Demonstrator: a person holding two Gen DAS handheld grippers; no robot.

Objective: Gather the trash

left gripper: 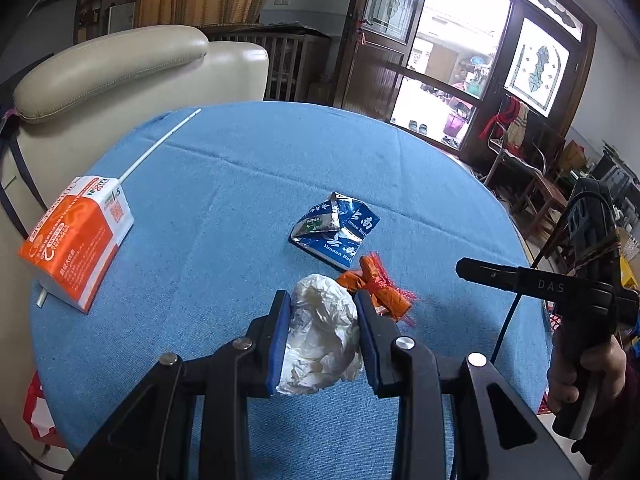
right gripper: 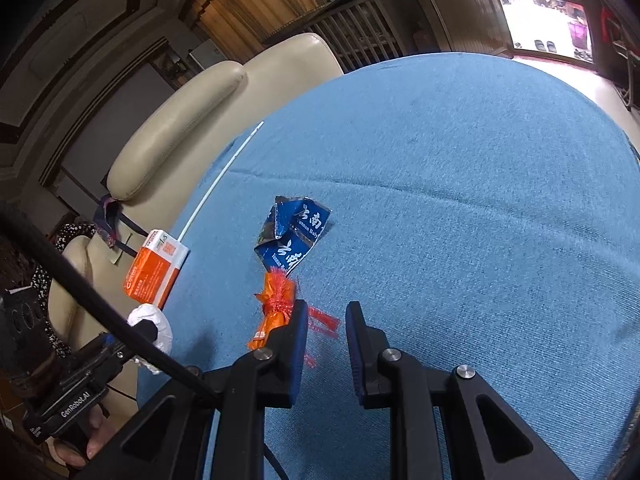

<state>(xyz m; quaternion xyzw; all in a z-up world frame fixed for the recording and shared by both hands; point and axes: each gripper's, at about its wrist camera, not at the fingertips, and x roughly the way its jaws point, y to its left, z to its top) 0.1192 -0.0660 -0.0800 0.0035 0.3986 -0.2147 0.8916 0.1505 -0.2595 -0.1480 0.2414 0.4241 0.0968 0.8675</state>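
The left gripper [left gripper: 322, 336] had its jaws clamped on a crumpled white wrapper [left gripper: 320, 332] over the blue-clothed table [left gripper: 224, 184]. The right gripper [right gripper: 326, 344] showed jaws at their narrowest, empty, beside an orange wrapper [right gripper: 274, 308]. Beyond lay a blue foil packet [left gripper: 334, 230] and an orange carton [left gripper: 78, 238].

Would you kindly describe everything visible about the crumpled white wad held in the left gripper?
The crumpled white wad looks like thin, glossy paper or plastic film, bunched into a rough ball with many creases. It sits between the blue pads of the left gripper, which press on both its sides. It is just above or on the blue tablecloth; which cannot be told. The orange wrapper lies directly behind it.
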